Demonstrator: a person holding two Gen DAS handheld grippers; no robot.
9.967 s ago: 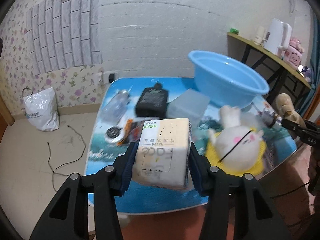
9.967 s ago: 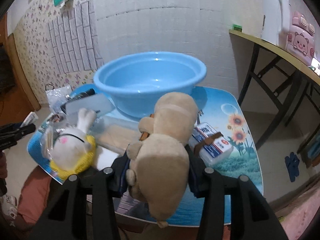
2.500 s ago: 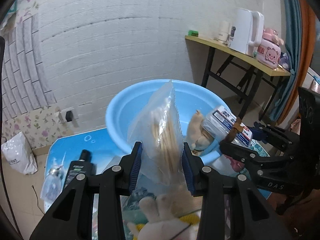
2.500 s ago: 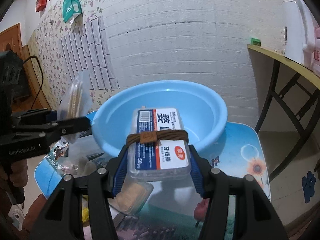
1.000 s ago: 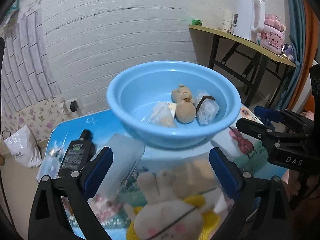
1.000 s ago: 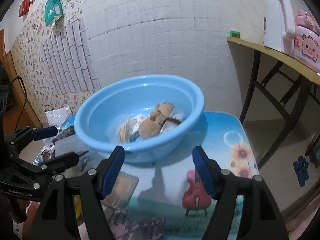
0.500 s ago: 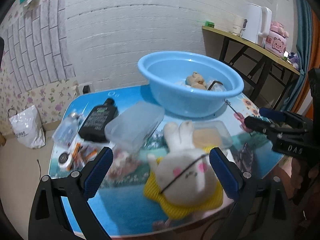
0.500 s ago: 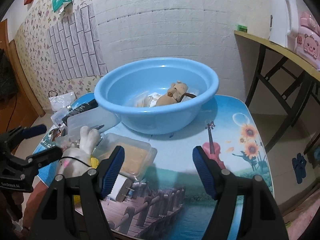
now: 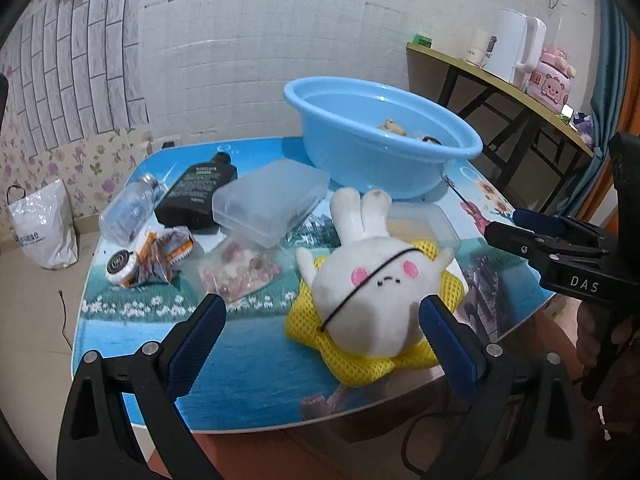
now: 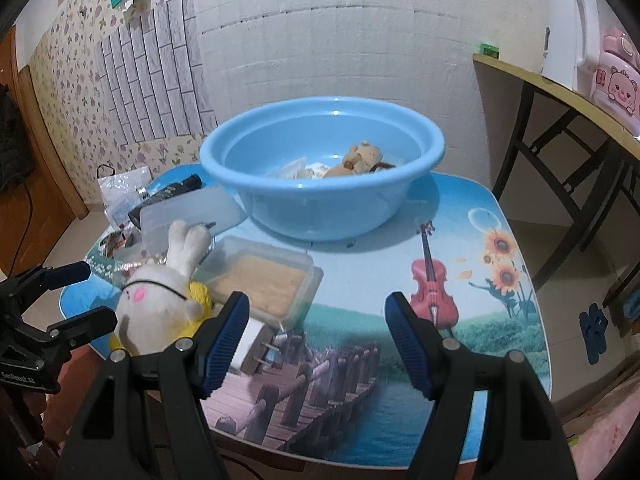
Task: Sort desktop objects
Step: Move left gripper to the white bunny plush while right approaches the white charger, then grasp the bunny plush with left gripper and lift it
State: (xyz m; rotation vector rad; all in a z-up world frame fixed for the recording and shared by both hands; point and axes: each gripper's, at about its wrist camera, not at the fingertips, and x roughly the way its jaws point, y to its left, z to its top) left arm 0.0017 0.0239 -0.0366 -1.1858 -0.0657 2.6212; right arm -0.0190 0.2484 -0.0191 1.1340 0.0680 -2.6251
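On the far left of the table (image 9: 248, 364), a clear plastic bottle (image 9: 130, 210) lies on its side with a shiny metal cap. Below it sits a small round tin (image 9: 120, 266) next to some crinkly orange snack packets (image 9: 164, 254). A flat black bottle (image 9: 198, 198) lies beside the clear one. Next comes a cloudy plastic box (image 9: 272, 204) with round corners, and in front of it a soft see-through bag of pink beads (image 9: 240, 270).

The left gripper (image 9: 322, 340) hangs over the near edge of the table. Its two blue ribbed pads stand far apart and hold nothing. The right pad is just beside the bunny; I cannot tell if it touches.

The fluffy white bunny (image 9: 372, 284) has two long ears and pink cheeks. It lies on a yellow net cloth (image 9: 360, 364), with a thin black string across its face. Behind it is a low clear box (image 10: 260, 284) with something flat and tan inside.

The big round blue bowl (image 9: 380, 148) is smooth, shiny plastic. It stands at the back of the table. A small brown plush bear (image 10: 360, 158) and some packets lie in it.

The right gripper (image 10: 318, 338) hovers over the picture of a wooden bridge on the table top. Its pads are wide apart too, with nothing between them.
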